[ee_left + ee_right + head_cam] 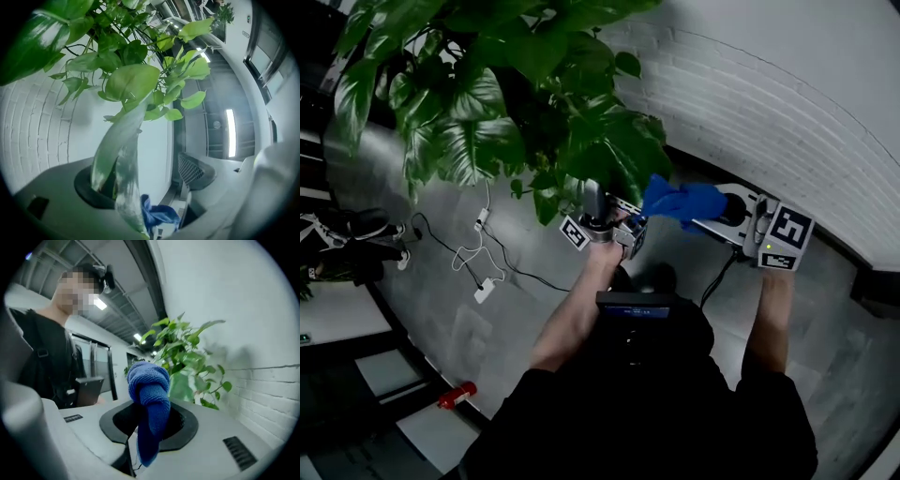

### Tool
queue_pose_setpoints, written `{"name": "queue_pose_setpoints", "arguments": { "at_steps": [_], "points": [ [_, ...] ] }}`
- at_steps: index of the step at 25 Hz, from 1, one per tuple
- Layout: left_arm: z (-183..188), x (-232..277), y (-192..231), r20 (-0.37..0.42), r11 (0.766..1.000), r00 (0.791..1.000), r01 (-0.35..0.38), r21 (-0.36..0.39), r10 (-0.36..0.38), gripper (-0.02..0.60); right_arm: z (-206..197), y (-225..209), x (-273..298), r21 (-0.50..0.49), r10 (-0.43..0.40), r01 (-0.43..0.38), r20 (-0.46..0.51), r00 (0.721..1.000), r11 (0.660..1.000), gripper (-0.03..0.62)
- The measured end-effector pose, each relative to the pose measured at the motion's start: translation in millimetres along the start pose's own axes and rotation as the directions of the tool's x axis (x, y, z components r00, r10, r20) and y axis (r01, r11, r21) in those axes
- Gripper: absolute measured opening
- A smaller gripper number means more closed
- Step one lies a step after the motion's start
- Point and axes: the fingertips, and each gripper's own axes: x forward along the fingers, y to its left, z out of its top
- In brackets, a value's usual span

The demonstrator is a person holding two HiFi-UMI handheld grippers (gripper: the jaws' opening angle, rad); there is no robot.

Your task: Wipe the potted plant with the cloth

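Observation:
The potted plant point(497, 103) fills the upper left of the head view with big green leaves. My left gripper point(593, 195) points up into its lower leaves and is shut on one long pale leaf point(117, 159), which rises out from between the jaws in the left gripper view. My right gripper point(719, 210) comes in from the right, shut on a bunched blue cloth point(682, 201). The cloth's free end reaches the held leaf just above the left gripper. In the right gripper view the cloth point(149, 401) stands up from the jaws, with the plant point(187, 357) behind it.
A white brick wall point(750, 103) runs behind the plant. White cables and a power strip point(484, 289) lie on the grey floor at the left, with a red object point(457, 395) nearer. A person's dark torso fills the bottom.

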Motion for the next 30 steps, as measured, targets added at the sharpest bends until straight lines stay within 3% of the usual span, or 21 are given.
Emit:
{"name": "queue_pose_setpoints", "arguments": {
  "at_steps": [4,7,9,13,16,19,24,30],
  "points": [
    [-6,1,5,-0.019,1.000,1.000,-0.019,0.018,0.019,0.416,55,-61,-26,0.001,-0.231,0.234,0.145,0.962,0.972,0.107],
    [-9,4,7,-0.031,0.999,0.999,-0.022,0.023,0.023,0.416,85,-89,-19,0.033,-0.294,0.295,0.230,0.928,0.955,0.107],
    [-12,7,6,-0.035,0.999,0.999,-0.022,0.023,0.023,0.416,100,-101,-6,0.027,-0.302,0.306,0.253,0.919,0.952,0.107],
    [-13,15,3,-0.035,1.000,0.999,-0.001,0.021,0.001,0.416,120,-110,33,-0.071,-0.247,0.269,0.233,0.941,0.960,0.107],
    [-12,20,-1,-0.019,1.000,1.000,0.018,0.013,-0.018,0.416,94,-112,66,-0.116,-0.179,0.191,0.109,0.978,0.975,0.107],
    [-13,25,-7,-0.015,0.999,0.999,0.034,0.005,-0.034,0.416,46,-105,78,-0.036,-0.122,0.123,0.014,0.992,0.992,0.107],
    [-11,25,-10,-0.008,0.999,0.999,0.048,-0.003,-0.048,0.416,3,-88,68,0.101,-0.088,0.084,0.033,0.996,0.991,0.107],
    [-14,18,-12,-0.006,0.999,0.999,0.032,0.002,-0.032,0.414,-22,-67,48,0.121,-0.084,0.084,-0.009,0.996,0.989,0.107]
  ]
}}
